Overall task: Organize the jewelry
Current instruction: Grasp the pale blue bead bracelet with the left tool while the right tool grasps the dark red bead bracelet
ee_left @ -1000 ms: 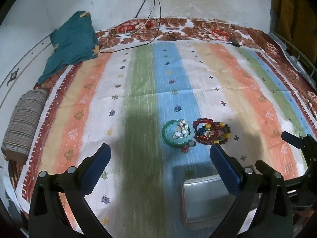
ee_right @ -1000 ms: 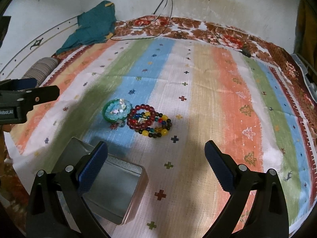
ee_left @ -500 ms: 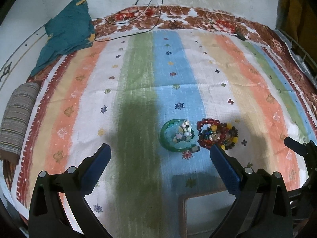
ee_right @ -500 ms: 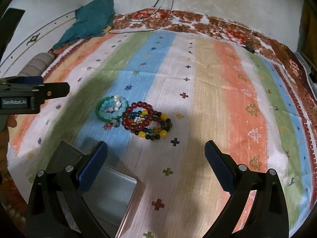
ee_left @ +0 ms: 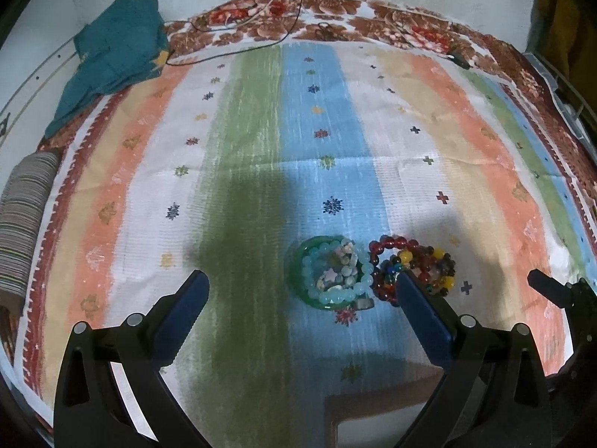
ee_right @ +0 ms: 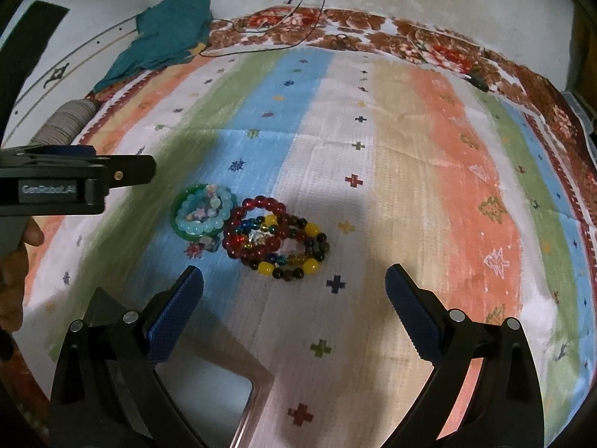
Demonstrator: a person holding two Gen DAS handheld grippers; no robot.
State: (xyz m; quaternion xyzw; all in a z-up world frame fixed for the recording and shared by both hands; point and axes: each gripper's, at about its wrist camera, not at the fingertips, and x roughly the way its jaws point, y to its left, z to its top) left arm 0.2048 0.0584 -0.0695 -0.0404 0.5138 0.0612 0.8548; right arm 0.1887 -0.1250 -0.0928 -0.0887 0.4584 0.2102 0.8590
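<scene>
A green bangle with pale blue and shell bead bracelets (ee_left: 330, 276) (ee_right: 201, 212) lies on the striped cloth. Touching its right side is a heap of red, yellow and dark bead bracelets (ee_left: 418, 265) (ee_right: 276, 239). An open metal tin (ee_left: 377, 418) (ee_right: 212, 403) stands nearest me, below the jewelry. My left gripper (ee_left: 298, 302) is open and empty, just short of the green bangle; its right finger overlaps the red beads. My right gripper (ee_right: 294, 298) is open and empty, just short of the bead heap. The left gripper also shows at the left of the right wrist view (ee_right: 74, 183).
The striped cloth (ee_right: 429, 171) covers a bed with a floral border. A teal garment (ee_left: 112, 48) lies at the far left, a striped folded cloth (ee_left: 22, 224) at the left edge. Black cables (ee_right: 291, 11) run across the far border.
Both grippers have moved forward toward the jewelry. The bracelets look nearer and the tin has slid toward the bottom edge of both views. Both stay open.
</scene>
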